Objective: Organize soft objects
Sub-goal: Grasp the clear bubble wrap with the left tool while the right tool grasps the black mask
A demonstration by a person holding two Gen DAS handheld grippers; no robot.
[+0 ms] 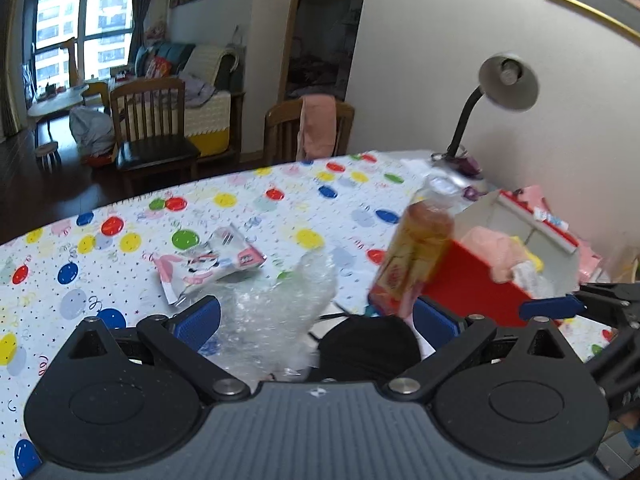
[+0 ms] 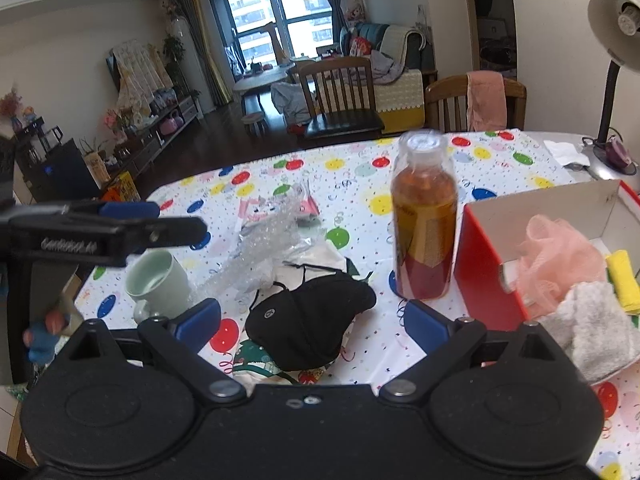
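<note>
A black face mask [image 2: 312, 320] lies on the balloon-print table between my right gripper's open blue fingers; it also shows in the left wrist view [image 1: 368, 344]. My right gripper [image 2: 312, 320] is open just above it. My left gripper [image 1: 316, 320] is open and empty over crumpled bubble wrap [image 1: 276, 304]. A red box [image 2: 488, 276] to the right holds a pink mesh sponge [image 2: 560, 256], a grey fluffy cloth [image 2: 592, 328] and a yellow sponge [image 2: 622, 280]. A pink-printed plastic pouch [image 1: 208, 268] lies farther left.
A bottle of amber drink [image 2: 424, 220] stands upright next to the box. A pale green mug [image 2: 156, 280] sits at the left. A desk lamp [image 1: 504, 88] stands at the back right. Chairs stand beyond the table's far edge.
</note>
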